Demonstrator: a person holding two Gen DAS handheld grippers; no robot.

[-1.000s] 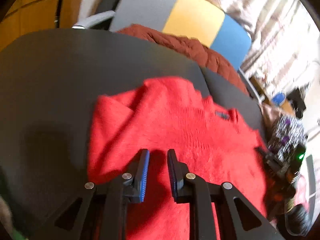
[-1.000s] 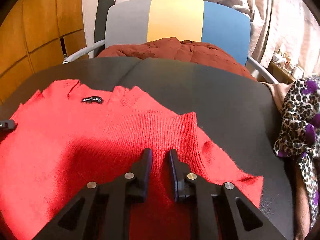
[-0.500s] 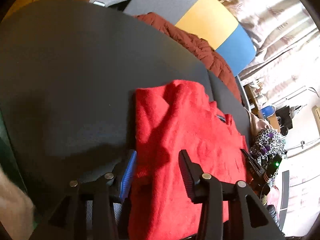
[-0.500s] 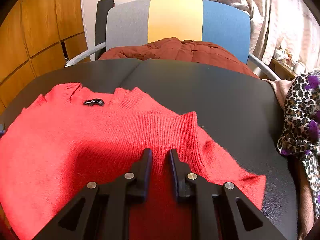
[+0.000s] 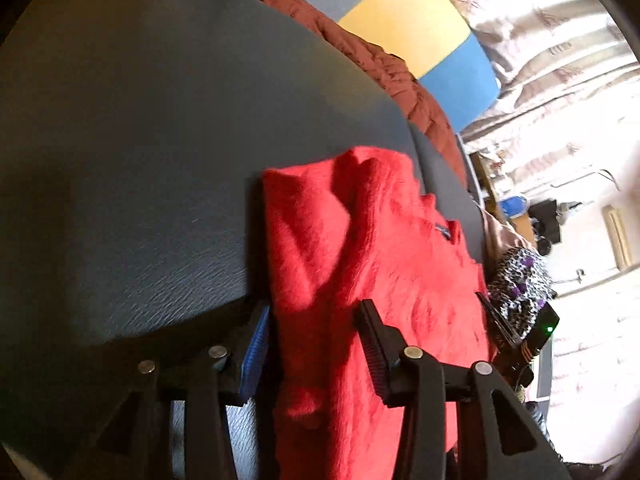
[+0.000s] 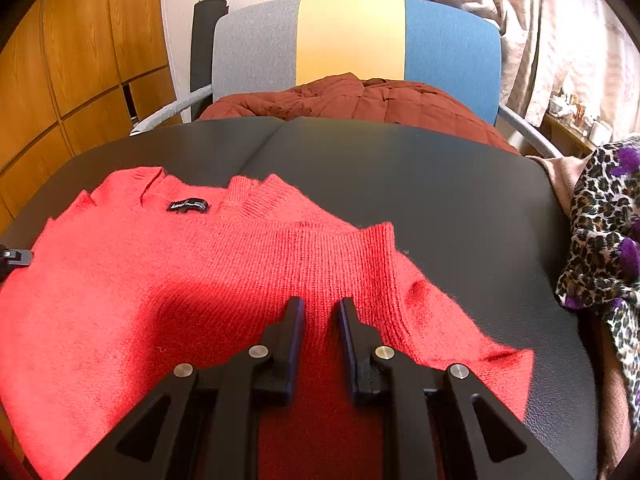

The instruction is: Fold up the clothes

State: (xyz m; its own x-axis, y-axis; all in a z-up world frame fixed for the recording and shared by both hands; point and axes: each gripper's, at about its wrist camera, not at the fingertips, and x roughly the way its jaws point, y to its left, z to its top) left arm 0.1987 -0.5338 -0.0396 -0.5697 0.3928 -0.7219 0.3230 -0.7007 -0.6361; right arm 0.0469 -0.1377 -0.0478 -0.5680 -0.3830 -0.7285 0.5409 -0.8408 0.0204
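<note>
A red knit sweater [image 5: 360,260] lies spread on the black table [image 5: 120,160], its black neck label [image 6: 188,207] facing up. My left gripper [image 5: 314,308] is open, its jaws wide apart astride the sweater's left edge without pressing on it. In the right wrist view the sweater [image 6: 180,280] has a sleeve folded in over the body. My right gripper [image 6: 321,304] rests on that part near the front, its jaws narrow with red knit filling the gap between them. The right gripper's black body [image 5: 520,344] shows at the sweater's far side.
A chair with a grey, yellow and blue back [image 6: 348,36] stands behind the table [image 6: 440,200] with a brown quilted jacket [image 6: 360,100] on its seat. A leopard-print garment [image 6: 600,232] hangs off the table's right side. Wooden cabinets [image 6: 60,60] line the left.
My left gripper opened its jaws and slid from over the sweater's body out and down to its left edge, rolling as it went. The right gripper stayed where it was.
</note>
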